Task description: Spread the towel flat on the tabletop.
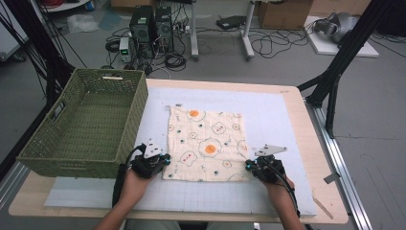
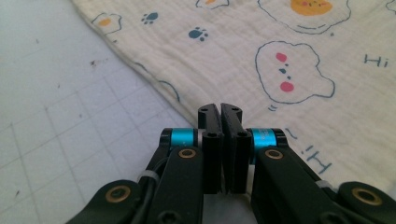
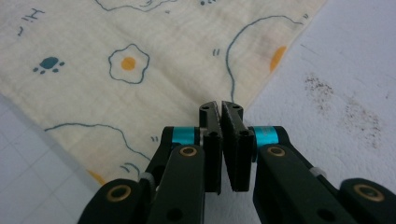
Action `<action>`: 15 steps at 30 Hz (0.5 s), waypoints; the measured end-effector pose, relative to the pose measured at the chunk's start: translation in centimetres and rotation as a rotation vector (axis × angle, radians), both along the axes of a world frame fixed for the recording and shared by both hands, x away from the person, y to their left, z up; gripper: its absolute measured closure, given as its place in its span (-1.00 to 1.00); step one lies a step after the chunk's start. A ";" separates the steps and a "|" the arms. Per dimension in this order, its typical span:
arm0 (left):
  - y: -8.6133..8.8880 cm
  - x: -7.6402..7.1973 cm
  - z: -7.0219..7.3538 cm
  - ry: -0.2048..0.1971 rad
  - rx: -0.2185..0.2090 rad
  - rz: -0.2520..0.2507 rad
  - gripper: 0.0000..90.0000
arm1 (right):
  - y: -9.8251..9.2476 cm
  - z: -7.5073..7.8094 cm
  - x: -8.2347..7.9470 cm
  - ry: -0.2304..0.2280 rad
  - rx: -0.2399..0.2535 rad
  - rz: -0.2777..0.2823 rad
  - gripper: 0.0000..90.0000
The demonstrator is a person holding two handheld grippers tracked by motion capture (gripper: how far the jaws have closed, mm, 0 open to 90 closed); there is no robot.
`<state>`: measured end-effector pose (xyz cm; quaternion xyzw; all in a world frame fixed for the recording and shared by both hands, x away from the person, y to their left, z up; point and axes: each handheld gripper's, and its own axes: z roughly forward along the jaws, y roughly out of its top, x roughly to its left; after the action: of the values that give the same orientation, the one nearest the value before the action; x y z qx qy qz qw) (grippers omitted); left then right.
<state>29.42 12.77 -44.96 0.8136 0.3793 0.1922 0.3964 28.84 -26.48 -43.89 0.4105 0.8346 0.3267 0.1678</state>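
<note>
Printed cloth point(image 1: 206, 144) flat, left hand-held gripper point(image 1: 165, 160) and right hand-held gripper point(image 1: 249, 165) clenched on its near corners, forearms low.

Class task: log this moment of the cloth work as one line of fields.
left gripper: shut on cloth near-left corner | right gripper: shut on near-right corner | cloth: flat on white mat | basket: left of cloth

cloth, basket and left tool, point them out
cloth point(image 1: 206, 143), high view, printed middle of the fabric
basket point(image 1: 131, 122), high view, its right woven wall
left tool point(image 2: 220, 109), left gripper view, tips of its shut jaws at the cloth's edge
</note>
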 end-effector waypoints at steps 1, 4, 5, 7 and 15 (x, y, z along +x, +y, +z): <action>0.2 -0.1 0.0 0.003 -0.003 -0.001 0.93 | -0.1 0.0 -0.1 0.002 0.000 -0.006 0.93; 0.4 -0.2 0.0 0.005 -0.013 -0.001 0.91 | -0.1 0.1 -0.4 -0.001 -0.011 -0.001 0.93; 0.4 -0.2 0.0 -0.002 -0.021 0.008 0.84 | 0.0 0.1 -0.5 -0.001 -0.013 -0.001 0.90; 0.6 0.0 0.0 -0.005 -0.041 0.025 0.57 | -0.1 0.3 -0.7 -0.007 0.001 -0.005 0.74; 1.8 0.6 0.1 -0.018 -0.114 0.054 0.38 | 0.2 0.1 -1.9 0.009 0.005 0.056 0.50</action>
<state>30.03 14.60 -44.82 0.7776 0.4078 0.1882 0.4400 26.95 -26.31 -43.84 0.3890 0.8456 0.3316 0.1539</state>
